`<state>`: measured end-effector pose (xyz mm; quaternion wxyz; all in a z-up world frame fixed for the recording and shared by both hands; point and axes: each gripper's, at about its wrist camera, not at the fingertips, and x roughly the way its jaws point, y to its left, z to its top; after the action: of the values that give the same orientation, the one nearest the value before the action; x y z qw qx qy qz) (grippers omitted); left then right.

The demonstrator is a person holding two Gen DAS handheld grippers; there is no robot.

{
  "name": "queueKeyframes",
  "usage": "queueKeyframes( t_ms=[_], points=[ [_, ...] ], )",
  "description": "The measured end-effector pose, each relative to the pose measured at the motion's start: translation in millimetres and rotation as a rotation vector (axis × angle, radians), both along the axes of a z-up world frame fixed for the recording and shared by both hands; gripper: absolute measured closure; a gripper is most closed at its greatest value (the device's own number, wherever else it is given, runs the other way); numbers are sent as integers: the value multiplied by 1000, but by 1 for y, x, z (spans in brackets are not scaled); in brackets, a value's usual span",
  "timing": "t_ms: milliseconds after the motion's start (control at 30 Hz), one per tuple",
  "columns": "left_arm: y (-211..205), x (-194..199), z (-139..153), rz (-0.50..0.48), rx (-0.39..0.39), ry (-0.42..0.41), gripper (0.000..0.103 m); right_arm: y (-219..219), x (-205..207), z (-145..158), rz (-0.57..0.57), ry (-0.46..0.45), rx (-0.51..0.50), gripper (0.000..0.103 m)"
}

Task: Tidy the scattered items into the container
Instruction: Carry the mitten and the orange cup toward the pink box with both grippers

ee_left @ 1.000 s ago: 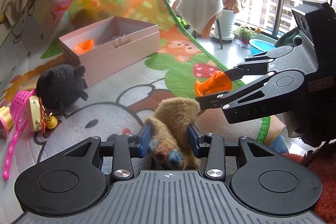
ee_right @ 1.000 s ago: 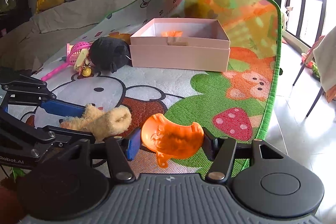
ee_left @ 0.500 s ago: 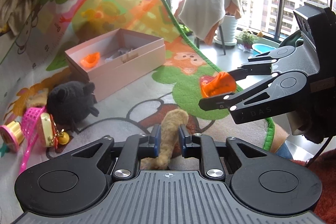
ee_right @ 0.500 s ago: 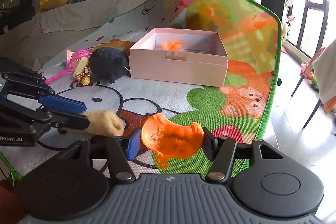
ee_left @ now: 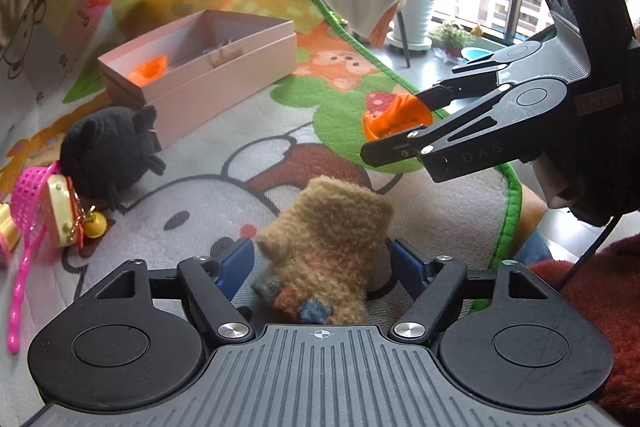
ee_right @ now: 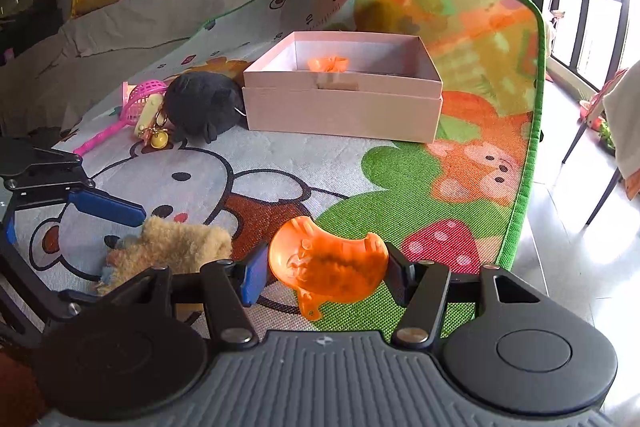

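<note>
Two grippers over the play mat (ee_right: 280, 163)

The left gripper (ee_left: 320, 263) had just spread its jaws, the tan fuzzy sock (ee_left: 328, 247) lying loose between them; the right gripper (ee_right: 326, 267) stood clamped on an orange toy (ee_right: 328, 263). The pink box (ee_right: 344, 99) sat farther back.

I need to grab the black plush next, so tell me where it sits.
In the right wrist view the black plush lies on the play mat, left of the pink box, with the pink scoop on its other side.
</note>
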<state>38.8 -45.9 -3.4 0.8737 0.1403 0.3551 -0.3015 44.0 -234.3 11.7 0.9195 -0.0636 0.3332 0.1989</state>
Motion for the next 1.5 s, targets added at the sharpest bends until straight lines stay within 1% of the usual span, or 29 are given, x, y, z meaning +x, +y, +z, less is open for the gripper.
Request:
queueKeyframes(
  t_ms=[100, 167, 300, 433, 467, 533, 567, 600, 633, 867, 933, 967, 1033, 1100, 1167, 1233, 1333, 1500],
  points=[
    [-5, 8, -9, 4, -12, 18, 19, 0, -4, 1, 2, -6, 4, 44],
    [-9, 9, -11, -3, -22, 5, 19, -1, -6, 1, -2, -6, 4, 44],
    [-17, 6, -11, -22, -28, 1, 25, -6, -6, -1, -21, 4, 7, 44],
    [-19, 1, -8, -9, -29, -12, 39, -7, -7, 0, -27, 1, 16, 44],
    [-20, 0, -7, -6, -30, -20, 41, -7, -8, 1, -27, -3, 18, 44],
    [-20, -2, -2, -2, -41, -34, 54, -7, -10, 4, -24, -13, 18, 44],
    [-20, -3, 2, 0, -48, -42, 58, -7, -11, 5, -23, -18, 18, 44],
    [-19, -3, 5, 4, -53, -49, 64, -7, -12, 6, -22, -24, 18, 44],
    [-19, -4, 7, 6, -56, -55, 67, -7, -13, 8, -22, -28, 17, 44],
    [-17, -4, 7, 16, -35, -63, 68, -8, -15, 13, -25, -45, 17, 44],
    [-18, -2, 5, 23, -27, -54, 59, -8, -15, 13, -24, -43, 16, 44],
    [-19, 0, 2, 30, -25, -44, 57, -8, -15, 12, -24, -42, 17, 44],
    [-21, 5, -3, 35, -25, -27, 49, -8, -15, 12, -24, -41, 21, 44],
    [-24, 9, -8, 40, -33, -20, 48, -8, -14, 11, -27, -38, 25, 44],
    [-26, 10, -9, 45, -39, -32, 51, -8, -14, 11, -31, -37, 24, 44],
    [-27, 10, -7, 48, -43, -46, 62, -9, -15, 11, -34, -41, 20, 44],
    [-22, 9, -1, 55, -52, -49, 72, -11, -15, 11, -37, -43, 16, 44],
    [-13, 3, 6, 67, -47, -56, 74, -10, -13, 10, -24, -39, 14, 44]
  ],
)
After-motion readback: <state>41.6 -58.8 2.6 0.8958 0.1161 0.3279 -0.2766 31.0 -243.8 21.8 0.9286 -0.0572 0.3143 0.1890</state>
